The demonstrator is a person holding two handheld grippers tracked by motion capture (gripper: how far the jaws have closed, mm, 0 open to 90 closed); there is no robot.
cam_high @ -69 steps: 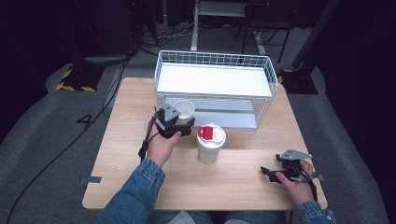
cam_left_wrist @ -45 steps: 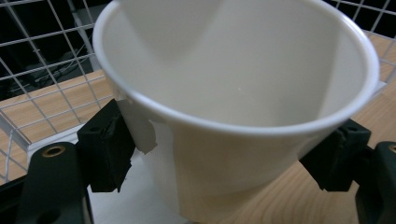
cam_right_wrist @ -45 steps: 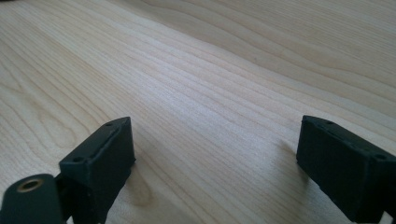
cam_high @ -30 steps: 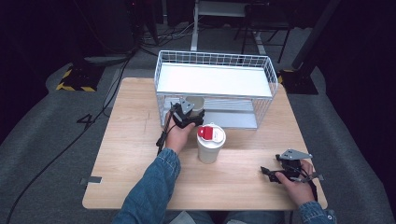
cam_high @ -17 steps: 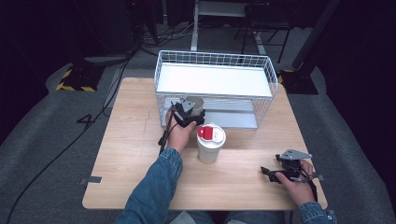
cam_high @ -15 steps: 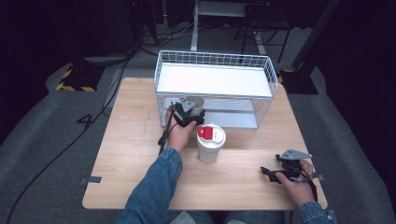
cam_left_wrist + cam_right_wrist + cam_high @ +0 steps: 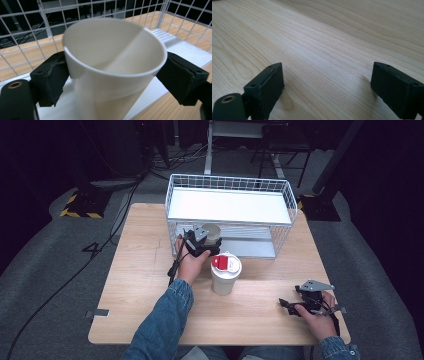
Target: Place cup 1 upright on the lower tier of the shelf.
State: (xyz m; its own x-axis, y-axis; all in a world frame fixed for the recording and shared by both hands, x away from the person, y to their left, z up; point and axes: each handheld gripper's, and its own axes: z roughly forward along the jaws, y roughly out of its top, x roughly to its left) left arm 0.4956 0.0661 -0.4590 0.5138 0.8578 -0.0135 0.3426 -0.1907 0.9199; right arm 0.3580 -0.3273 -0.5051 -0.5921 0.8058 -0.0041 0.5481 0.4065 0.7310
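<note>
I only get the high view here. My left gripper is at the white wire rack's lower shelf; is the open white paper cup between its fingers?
Observer: Yes. In the left gripper view the open white paper cup sits between the left gripper's black fingers, which have just been opening and stand close beside its rim.
Operator: Anything inside it?
Observer: No, it is empty; a side seam runs down its inner wall.
Operator: And my right gripper?
Observer: The right gripper has its fingers wide apart with nothing between them, over the bare wooden table.
</note>
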